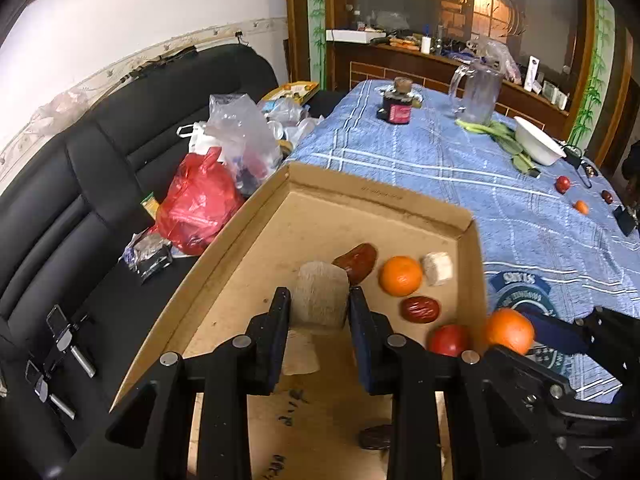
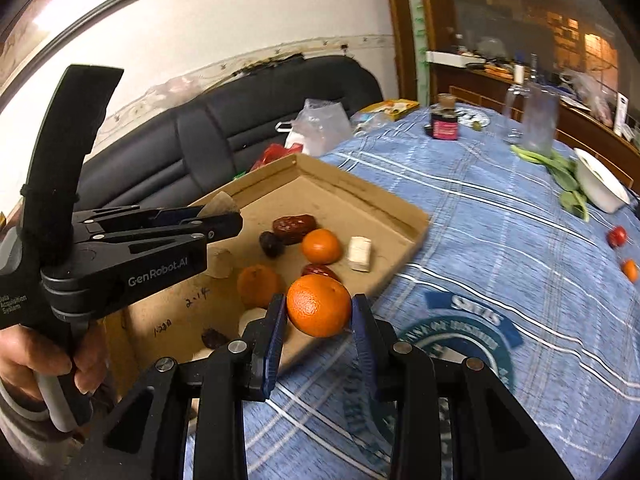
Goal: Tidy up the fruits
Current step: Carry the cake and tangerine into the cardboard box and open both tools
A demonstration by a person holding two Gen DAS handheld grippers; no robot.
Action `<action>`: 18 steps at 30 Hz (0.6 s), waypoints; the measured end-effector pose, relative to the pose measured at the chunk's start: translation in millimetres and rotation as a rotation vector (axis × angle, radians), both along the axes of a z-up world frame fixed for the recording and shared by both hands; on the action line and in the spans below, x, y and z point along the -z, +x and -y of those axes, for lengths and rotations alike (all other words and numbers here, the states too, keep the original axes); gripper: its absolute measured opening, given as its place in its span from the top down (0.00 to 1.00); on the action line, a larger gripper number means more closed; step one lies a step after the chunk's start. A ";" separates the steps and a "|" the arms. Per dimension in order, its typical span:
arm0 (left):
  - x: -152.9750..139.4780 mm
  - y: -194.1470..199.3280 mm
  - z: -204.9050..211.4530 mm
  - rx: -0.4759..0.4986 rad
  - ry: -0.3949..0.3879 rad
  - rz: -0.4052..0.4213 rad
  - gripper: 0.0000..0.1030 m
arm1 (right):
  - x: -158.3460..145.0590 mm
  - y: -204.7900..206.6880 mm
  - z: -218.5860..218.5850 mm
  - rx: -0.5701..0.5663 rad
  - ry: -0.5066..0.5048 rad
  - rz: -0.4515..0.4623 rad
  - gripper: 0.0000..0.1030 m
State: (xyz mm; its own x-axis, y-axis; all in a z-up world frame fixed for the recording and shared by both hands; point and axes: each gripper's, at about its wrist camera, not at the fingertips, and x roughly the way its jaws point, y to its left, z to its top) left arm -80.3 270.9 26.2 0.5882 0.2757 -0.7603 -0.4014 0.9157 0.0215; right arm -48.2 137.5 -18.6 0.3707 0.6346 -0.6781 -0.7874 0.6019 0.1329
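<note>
A shallow cardboard tray lies on the blue checked tablecloth. In it are an orange, red dates, a red fruit, a white cube and pale chunks. My left gripper is shut on a beige fibrous chunk held above the tray. My right gripper is shut on an orange just over the tray's near right edge.
Loose on the cloth at the far right are a red fruit, a small orange and a date. A white bowl, greens, a glass jug and a dark jar stand farther back. A black sofa with bags is left.
</note>
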 end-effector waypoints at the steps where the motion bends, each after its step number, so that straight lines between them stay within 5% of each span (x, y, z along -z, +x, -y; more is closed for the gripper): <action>1: 2.3 -0.5 -2.0 -0.003 0.000 -0.006 0.72 | 1.5 0.9 -4.3 -0.004 -0.004 0.001 0.65; 15: 17.5 3.1 -12.9 -0.030 0.021 -0.062 0.72 | 24.8 18.0 -46.2 -0.057 -0.040 -0.024 0.64; 18: 18.2 3.6 -13.9 -0.040 0.021 -0.065 0.61 | 26.8 22.7 -43.3 -0.052 -0.027 -0.053 0.49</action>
